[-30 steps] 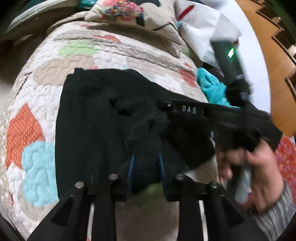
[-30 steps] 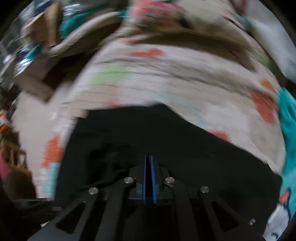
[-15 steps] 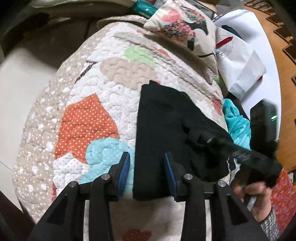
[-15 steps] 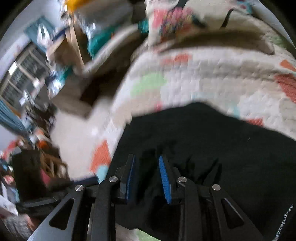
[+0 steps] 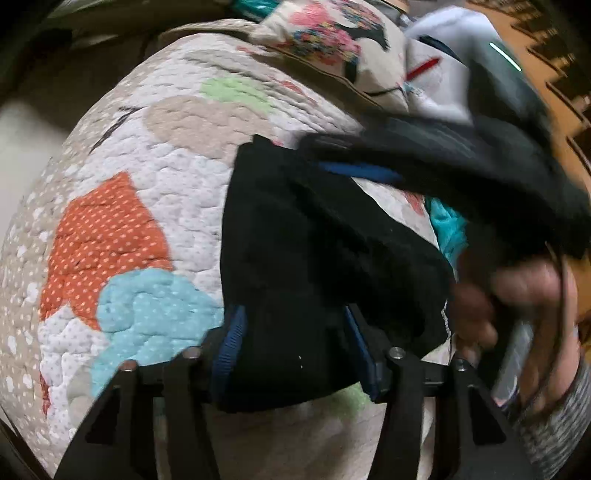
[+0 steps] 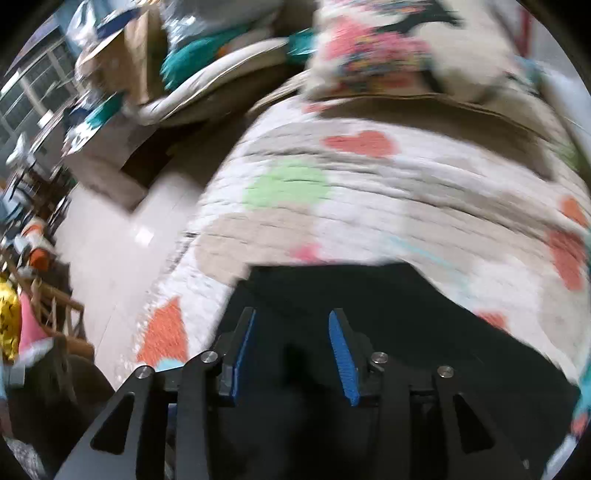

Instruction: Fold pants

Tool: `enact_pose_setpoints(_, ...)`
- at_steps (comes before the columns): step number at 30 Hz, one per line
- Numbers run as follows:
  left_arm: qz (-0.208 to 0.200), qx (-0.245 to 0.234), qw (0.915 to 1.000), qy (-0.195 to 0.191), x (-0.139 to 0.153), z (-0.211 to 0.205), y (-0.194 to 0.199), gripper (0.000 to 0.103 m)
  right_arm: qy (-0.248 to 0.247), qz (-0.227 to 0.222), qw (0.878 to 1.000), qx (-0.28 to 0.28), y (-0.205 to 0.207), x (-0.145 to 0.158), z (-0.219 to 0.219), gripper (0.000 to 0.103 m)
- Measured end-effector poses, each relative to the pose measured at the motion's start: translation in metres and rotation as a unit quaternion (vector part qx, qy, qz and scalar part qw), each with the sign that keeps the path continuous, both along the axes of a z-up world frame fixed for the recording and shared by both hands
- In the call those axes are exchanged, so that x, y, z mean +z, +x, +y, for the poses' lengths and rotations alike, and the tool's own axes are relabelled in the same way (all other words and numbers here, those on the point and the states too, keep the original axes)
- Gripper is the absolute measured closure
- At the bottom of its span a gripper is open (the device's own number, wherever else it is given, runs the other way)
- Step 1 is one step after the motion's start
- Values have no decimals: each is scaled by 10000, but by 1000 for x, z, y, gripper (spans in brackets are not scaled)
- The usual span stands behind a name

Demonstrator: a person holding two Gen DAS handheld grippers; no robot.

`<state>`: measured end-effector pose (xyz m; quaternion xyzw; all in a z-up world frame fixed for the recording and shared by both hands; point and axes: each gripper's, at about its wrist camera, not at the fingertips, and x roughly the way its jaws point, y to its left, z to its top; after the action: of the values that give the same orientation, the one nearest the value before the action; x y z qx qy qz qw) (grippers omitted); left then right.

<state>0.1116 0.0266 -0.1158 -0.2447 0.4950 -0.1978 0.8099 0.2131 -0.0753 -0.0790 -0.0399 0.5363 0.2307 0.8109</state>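
Observation:
The black pants [image 5: 306, 258] lie folded in a narrow stack on the patchwork quilt [image 5: 122, 221]. My left gripper [image 5: 295, 339] is open, its blue pads either side of the stack's near end. My right gripper [image 5: 369, 162] shows blurred at upper right of the left wrist view, above the pants, with the holding hand [image 5: 517, 306] below it. In the right wrist view the right gripper [image 6: 291, 343] is open and empty over the black pants [image 6: 388, 332].
A floral pillow [image 5: 325, 33] and a white bag [image 5: 432, 74] lie at the quilt's far end. A teal cloth [image 5: 447, 229] lies right of the pants. Tiled floor [image 6: 110, 258] and cluttered furniture [image 6: 110, 85] lie to the left of the bed.
Both grippers went from shut on the pants to open. The pants went from spread out to a narrow folded stack. The right gripper has lifted up and across above them.

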Motion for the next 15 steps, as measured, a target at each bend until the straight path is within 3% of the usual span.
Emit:
enact_pose_setpoints(1,10,-47,9999,162,-1,-3,0,93,-118,91,9998,101,9,-9,6,49)
enact_pose_setpoints(3,56,-42,9997,234,-6,-1,1,94,-579,345,9975,233,18,-31,29,52)
enact_pose_setpoints(6,84,-6,9997,216,-4,8,1,95,-587,339,9970,368,17,-31,44,91)
enact_pose_setpoints(15,398,572,9976,45,-2,70,-2,96,-306,396,9979,409,29,-18,87,95)
